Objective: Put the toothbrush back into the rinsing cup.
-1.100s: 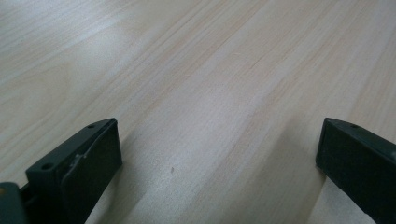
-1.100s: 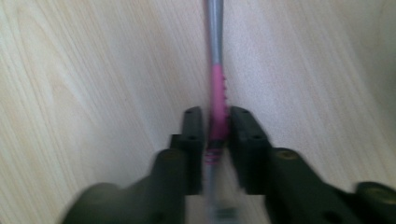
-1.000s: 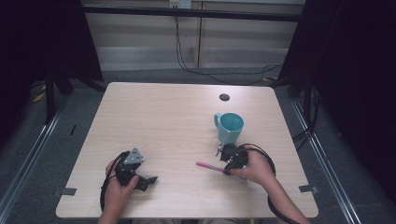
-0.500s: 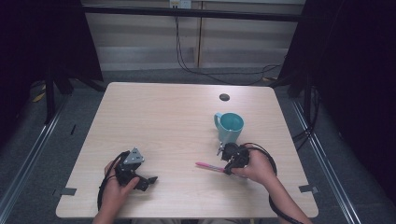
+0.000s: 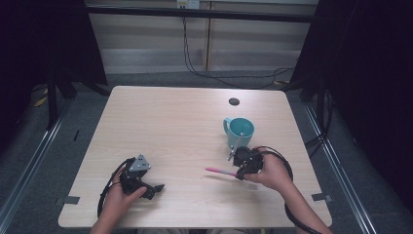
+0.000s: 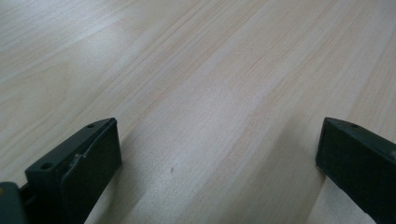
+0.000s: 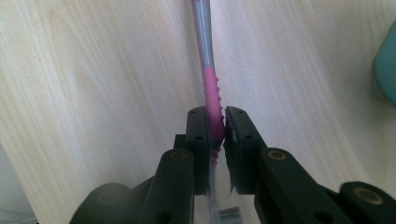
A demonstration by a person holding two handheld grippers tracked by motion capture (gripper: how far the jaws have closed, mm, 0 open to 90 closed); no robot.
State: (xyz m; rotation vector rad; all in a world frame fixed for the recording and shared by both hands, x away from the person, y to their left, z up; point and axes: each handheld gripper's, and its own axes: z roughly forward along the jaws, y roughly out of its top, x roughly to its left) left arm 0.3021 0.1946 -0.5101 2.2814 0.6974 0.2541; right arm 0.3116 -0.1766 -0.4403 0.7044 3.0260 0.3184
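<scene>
- Right gripper [image 7: 215, 128]: clamped on pink grip of toothbrush [image 7: 210, 88], just above table [image 5: 165, 126] and near front of teal mug [image 5: 239, 130].
- Left gripper [image 5: 141, 181]: jaws wide apart, empty, resting near front left.
- Done, apparently: grasp. Left, likely: lifting and dropping into mug.

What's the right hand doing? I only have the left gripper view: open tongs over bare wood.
Observer: The right tongs are shut on a slim pink tool, gripped at its ribbed section.
Operator: Anything near it?
Observer: A teal mug stands upright just beyond the right tongs in the high view, with its handle to the left.
</scene>
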